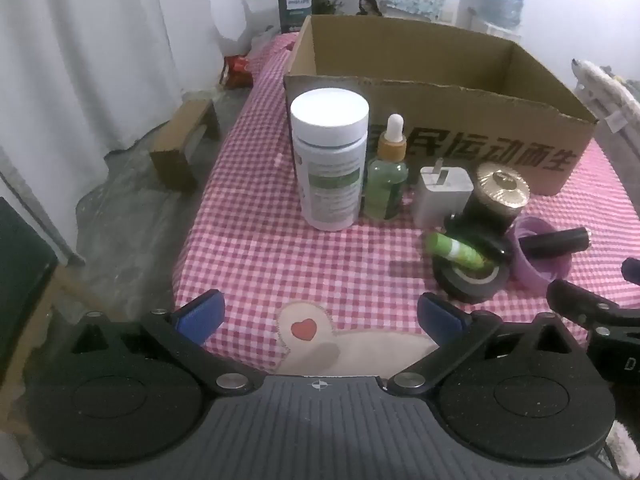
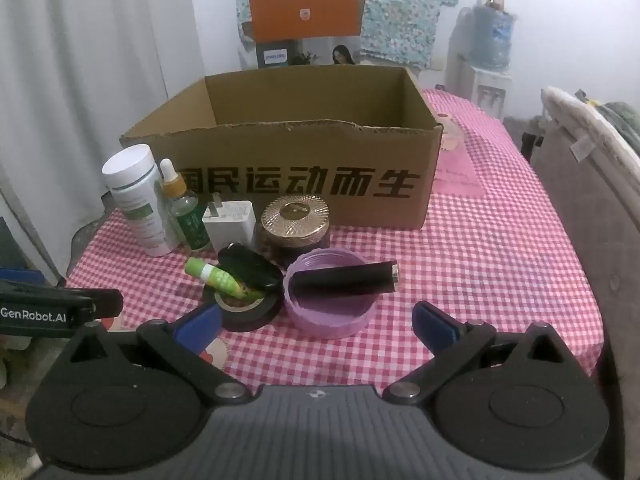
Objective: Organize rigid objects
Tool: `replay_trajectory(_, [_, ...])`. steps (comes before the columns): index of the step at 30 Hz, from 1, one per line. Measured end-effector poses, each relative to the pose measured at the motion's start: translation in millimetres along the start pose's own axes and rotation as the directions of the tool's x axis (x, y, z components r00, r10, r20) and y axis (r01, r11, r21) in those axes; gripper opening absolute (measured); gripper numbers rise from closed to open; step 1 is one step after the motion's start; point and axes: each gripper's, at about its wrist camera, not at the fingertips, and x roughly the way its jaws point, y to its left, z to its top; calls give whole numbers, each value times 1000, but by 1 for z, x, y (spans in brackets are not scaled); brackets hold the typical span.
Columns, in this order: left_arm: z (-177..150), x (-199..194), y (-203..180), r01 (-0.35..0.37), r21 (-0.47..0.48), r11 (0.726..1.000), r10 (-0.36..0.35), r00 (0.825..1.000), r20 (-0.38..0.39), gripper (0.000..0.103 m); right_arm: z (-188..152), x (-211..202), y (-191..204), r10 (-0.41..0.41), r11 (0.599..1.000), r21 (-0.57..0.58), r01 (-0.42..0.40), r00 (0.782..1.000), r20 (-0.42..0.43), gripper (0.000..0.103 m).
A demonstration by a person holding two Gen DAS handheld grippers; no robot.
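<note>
Left hand-held gripper (image 1: 318,318) wide open, nothing between its fingers, hovering over the checked counter (image 1: 248,248). Right hand-held gripper (image 2: 316,326) likewise wide open and empty, near the purple lid (image 2: 320,320). In front of the open cardboard box (image 2: 304,176), a row: white bottle (image 1: 330,156), green dropper bottle (image 1: 386,176), white charger (image 1: 440,192), gold-lidded jar (image 1: 498,196). Nearer, a green tube (image 2: 214,278) and a black oval thing (image 2: 250,272) resting on a tape roll (image 2: 248,312). Black cylinder (image 2: 346,282) lying across the lid.
</note>
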Motion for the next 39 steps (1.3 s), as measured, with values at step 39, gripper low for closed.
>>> replay_trajectory(39, [-3, 6, 5, -31, 8, 999, 31, 999, -27, 103, 2, 3, 0, 4, 1000, -9, -4, 1000, -13, 103])
